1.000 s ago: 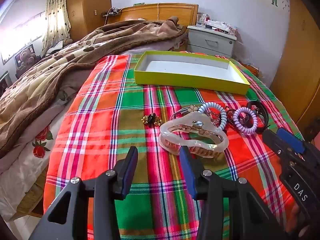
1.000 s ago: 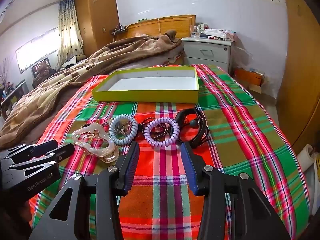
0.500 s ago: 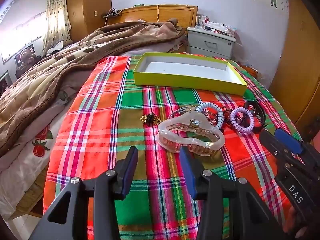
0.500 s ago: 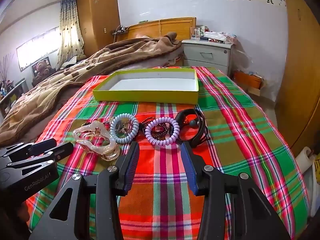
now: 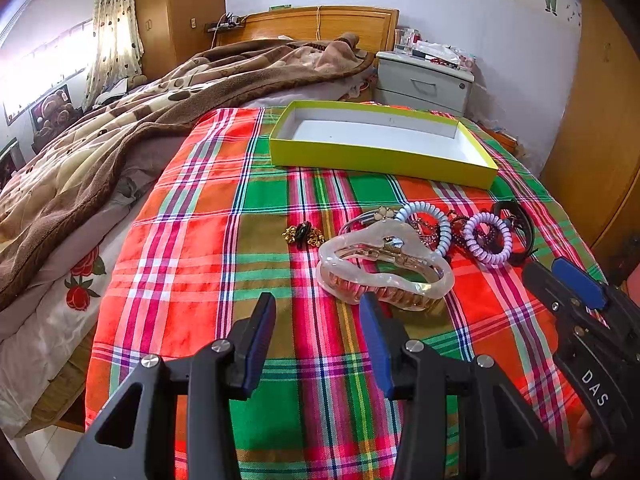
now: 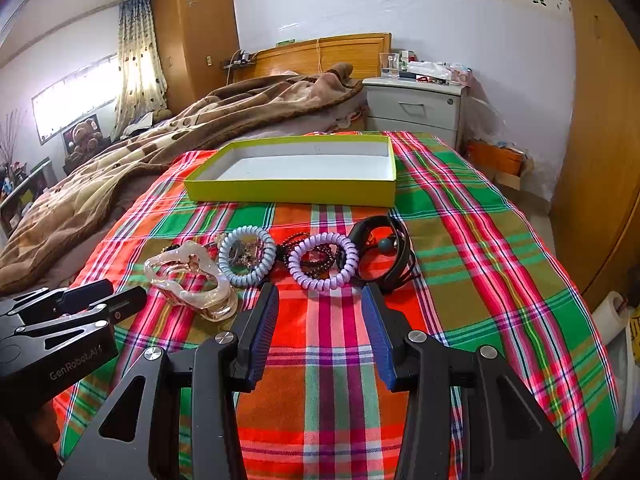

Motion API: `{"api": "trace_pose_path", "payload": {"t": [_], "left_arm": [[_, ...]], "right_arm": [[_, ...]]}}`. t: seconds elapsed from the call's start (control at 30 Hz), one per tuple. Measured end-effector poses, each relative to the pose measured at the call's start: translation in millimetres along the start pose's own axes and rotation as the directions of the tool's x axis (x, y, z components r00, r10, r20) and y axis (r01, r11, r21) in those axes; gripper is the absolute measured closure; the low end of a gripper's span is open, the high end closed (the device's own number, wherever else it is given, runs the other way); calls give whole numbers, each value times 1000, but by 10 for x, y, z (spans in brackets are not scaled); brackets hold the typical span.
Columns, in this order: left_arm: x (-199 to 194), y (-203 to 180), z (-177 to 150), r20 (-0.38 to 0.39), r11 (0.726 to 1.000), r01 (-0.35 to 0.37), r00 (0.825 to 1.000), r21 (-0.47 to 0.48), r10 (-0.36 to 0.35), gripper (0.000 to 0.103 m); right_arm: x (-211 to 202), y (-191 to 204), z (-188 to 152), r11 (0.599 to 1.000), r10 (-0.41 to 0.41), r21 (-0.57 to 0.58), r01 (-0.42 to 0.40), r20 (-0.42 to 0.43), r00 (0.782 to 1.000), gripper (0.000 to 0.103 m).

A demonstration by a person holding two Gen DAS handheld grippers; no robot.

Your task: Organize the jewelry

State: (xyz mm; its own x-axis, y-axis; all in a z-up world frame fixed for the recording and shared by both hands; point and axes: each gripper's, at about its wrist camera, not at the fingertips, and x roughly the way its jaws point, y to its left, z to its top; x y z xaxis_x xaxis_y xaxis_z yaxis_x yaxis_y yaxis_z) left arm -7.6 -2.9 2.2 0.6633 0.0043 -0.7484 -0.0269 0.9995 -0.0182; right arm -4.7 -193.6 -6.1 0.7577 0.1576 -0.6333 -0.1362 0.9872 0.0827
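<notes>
White letters "DAS" stand on the black body of the right gripper, seen at the right edge of the left wrist view. "GenRobot.AI" is printed on the left gripper in the right wrist view.

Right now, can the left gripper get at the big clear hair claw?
Probably yes. The left gripper is open, the claw lies just ahead of its right finger, and only bare cloth lies between.
</notes>
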Motion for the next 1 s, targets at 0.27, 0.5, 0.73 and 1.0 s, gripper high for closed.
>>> {"api": "trace_pose_path", "payload": {"t": [0.27,0.5,0.73,1.0], "left_arm": [[26,2,-6,-3,1000,-1,1000,1,1,58],[30,9,-11,0,1000,-1,1000,0,1,58],[29,10,-5,2,1000,-2,1000,6,2,58],[22,8,-4,2,1000,-3,1000,5,3,58]], "right_arm": [[2,0,-1,1000,1,1,-1,-1,1000,59],[1,1,-1,1000,1,1,-1,-1,1000,59],[2,5,-5,1000,2,1,-2,2,1000,59],[2,6,-7,1000,3,2,-3,2,1000,59]]}}
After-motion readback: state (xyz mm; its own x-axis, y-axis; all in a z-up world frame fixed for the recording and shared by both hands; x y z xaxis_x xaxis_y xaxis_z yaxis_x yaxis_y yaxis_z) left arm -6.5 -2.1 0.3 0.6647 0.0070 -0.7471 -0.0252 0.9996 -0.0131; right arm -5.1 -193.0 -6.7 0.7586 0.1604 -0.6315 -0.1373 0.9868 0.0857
